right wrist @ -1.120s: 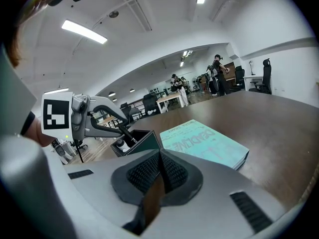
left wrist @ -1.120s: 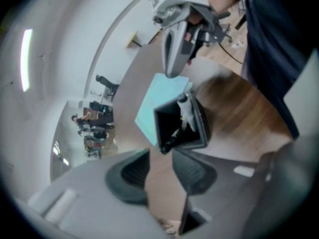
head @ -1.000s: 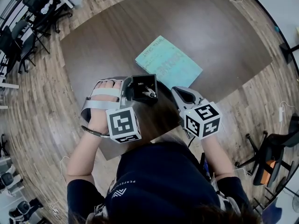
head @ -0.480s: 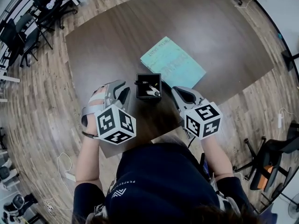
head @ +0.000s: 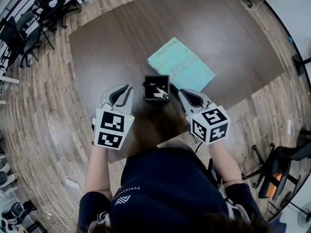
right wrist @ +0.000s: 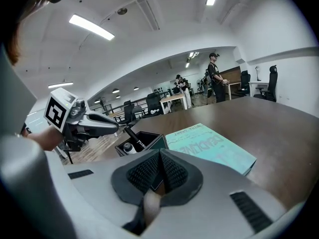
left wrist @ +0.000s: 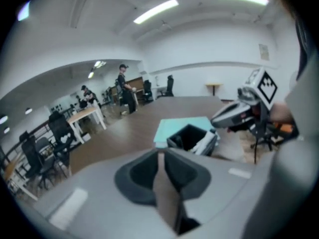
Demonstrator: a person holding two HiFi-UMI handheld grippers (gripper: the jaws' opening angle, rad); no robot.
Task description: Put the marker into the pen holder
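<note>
The black square pen holder (head: 146, 89) stands on the dark table just ahead of both grippers. A white marker (head: 158, 94) and a dark marker (head: 150, 85) lean inside it. My left gripper (head: 122, 89) hovers to the holder's left, apart from it. Its jaws are closing; in the left gripper view (left wrist: 160, 156) their tips meet with nothing between them. The holder (left wrist: 175, 142) and the white marker (left wrist: 207, 142) lie beyond them. My right gripper (head: 182, 92) stays right of the holder, shut and empty (right wrist: 158, 153), with the holder (right wrist: 149, 133) and the dark marker (right wrist: 134, 137) ahead.
A teal book (head: 182, 64) lies flat just behind and right of the holder. The wooden table (head: 121, 38) stretches away beyond it, and its near edge runs under my wrists. Office chairs (head: 22, 38) stand on the floor at the far left.
My left gripper has pulled away from the pen holder to the left and back toward me, and its jaws have come together. The right gripper has stayed put.
</note>
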